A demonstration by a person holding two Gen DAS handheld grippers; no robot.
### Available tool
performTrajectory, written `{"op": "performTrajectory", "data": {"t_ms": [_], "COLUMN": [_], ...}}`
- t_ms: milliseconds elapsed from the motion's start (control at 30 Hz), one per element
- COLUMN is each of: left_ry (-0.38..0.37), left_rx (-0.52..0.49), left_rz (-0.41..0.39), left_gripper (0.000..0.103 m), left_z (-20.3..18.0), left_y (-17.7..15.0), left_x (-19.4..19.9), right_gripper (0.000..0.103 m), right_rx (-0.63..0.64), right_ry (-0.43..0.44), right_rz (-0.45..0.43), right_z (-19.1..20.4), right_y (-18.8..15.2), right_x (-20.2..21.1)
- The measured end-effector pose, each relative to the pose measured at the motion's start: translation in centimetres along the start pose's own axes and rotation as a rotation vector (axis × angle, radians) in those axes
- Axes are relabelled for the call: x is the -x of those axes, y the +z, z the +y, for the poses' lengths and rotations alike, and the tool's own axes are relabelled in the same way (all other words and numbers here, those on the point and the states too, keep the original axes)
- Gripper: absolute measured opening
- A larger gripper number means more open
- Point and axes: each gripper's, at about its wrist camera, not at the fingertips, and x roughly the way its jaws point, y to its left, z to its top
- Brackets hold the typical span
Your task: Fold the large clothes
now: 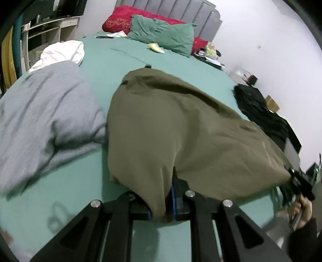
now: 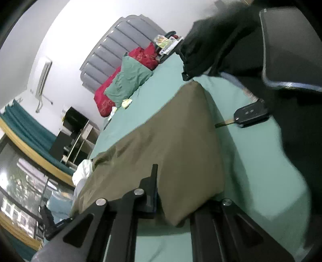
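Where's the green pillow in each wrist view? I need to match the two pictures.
Left wrist: green pillow top centre, leaning on the red pillow below the grey headboard.
Right wrist: green pillow upper left of centre, tilted.
Shared landmark: the olive garment on the bed.

My left tool (image 1: pixel 161 203) is showing matt black plastic arms with shiny round metal pins and blue pads. The olive garment (image 1: pixel 181 125) is looking like soft matt cloth, a little creased. The bed sheet (image 1: pixel 120 60) is appearing as smooth green cloth. The grey blanket (image 1: pixel 44 112) is looking thick and fuzzy. The car key (image 2: pixel 251 116) is shining like glossy black plastic.
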Motion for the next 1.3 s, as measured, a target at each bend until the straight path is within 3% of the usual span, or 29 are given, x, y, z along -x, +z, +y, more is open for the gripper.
{"op": "performTrajectory", "data": {"t_ms": [100,167,233,267,333,367,400,500,567,700,833,900,967,1033,1067,1167,1300], "left_ry": [0.001,0.005,0.025,0.043,0.058,0.062,0.067,0.061,0.038,-0.017,-0.081,-0.065,-0.073,-0.054,-0.042,0.013,0.096], "left_rx": [-0.013,0.006,0.035,0.06,0.082,0.089,0.087,0.031,-0.018,-0.115,-0.156,-0.169,-0.162,-0.133,-0.126,-0.111,-0.095], "left_rz": [0.051,0.139,0.207,0.226,0.2,0.174,0.14,0.028,-0.005,0.006,0.051,0.108,0.184,0.24,0.253,0.255,0.217], "left_gripper": [0.014,0.018,0.027,0.036,0.052,0.058,0.059,0.069,0.071,0.071,0.071,0.071,0.071,0.071,0.071,0.071,0.071], "left_z": [-1.3,-1.6,-1.2,-0.7,-0.1,0.1,-0.1,-1.9,-3.5,-6.9,-9.6,-10.7,-11.0,-10.8,-10.5,-9.4,-7.8], "left_y": [-3.4,-5.9,-7.0,-7.3,-6.6,-6.0,-5.0,-1.8,0.3,5.6,8.3,9.5,10.2,10.8,10.9,11.3,11.8], "left_x": [2.6,2.7,2.6,2.9,3.6,4.2,4.8,5.8,5.1,0.1,-5.0,-8.3,-11.6,-14.4,-15.6,-18.4,-21.1], "right_gripper": [0.008,0.009,0.021,0.023,0.042,0.046,0.054,0.057,0.059,0.06,0.06,0.06,0.063,0.063,0.063,0.063,0.063], "right_rx": [0.018,0.018,0.011,0.008,0.026,0.047,0.063,0.152,0.238,0.373,0.56,0.606,0.624,0.546,0.511,0.603,0.682], "right_ry": [-0.007,-0.044,-0.136,-0.167,-0.244,-0.286,-0.312,-0.293,-0.249,-0.134,-0.18,-0.153,-0.069,0.077,0.093,-0.039,-0.173], "right_rz": [0.01,0.055,0.13,0.138,0.118,0.093,0.064,0.008,0.023,0.078,0.012,0.021,0.159,0.416,0.499,0.56,0.386], "right_z": [0.0,-0.4,-1.4,-1.7,-2.1,-2.0,-1.6,0.8,3.1,8.8,14.5,16.0,16.3,14.9,14.0,12.3,11.7], "right_y": [-0.8,-1.6,-2.3,-2.4,-2.7,-2.5,-2.1,-0.5,0.4,2.5,5.0,6.2,7.0,6.6,6.0,3.5,3.6], "right_x": [3.6,4.6,4.6,4.5,5.3,5.8,6.1,5.4,3.4,-2.8,-5.8,-7.4,-11.1,-16.6,-19.4,-25.7,-29.5]}}
